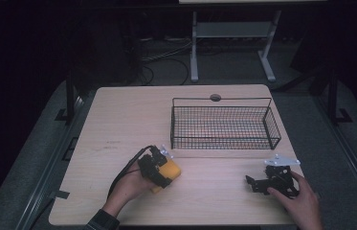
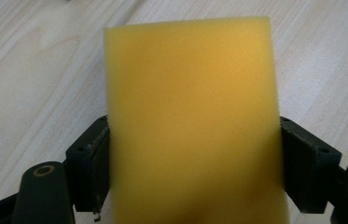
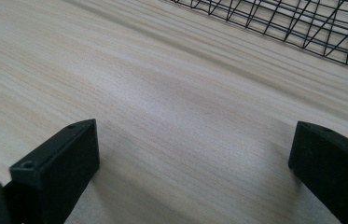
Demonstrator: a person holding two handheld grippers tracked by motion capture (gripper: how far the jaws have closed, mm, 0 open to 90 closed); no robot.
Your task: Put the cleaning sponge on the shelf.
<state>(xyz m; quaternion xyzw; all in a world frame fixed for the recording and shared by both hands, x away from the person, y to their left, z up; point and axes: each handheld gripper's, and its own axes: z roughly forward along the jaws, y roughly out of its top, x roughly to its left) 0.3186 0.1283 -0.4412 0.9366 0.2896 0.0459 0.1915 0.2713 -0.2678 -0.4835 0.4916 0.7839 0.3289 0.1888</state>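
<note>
A yellow sponge block (image 1: 169,171) lies low over the wooden table (image 1: 128,120), left of centre near the front. My left gripper (image 1: 159,167) is shut on it. In the left gripper view the yellow sponge (image 2: 192,116) stands between both black jaws, which press its two sides, and my left gripper (image 2: 195,158) holds it just above the wood. My right gripper (image 1: 250,182) rests at the front right of the table, held by a hand. Its own camera shows the jaws spread wide, my right gripper (image 3: 195,154) open over bare wood.
A black wire basket (image 1: 224,125) stands at the back right of the table, its near wall a short way beyond both grippers; its mesh (image 3: 302,23) crosses the top right of the right gripper view. A white desk frame (image 1: 233,38) stands on the floor behind.
</note>
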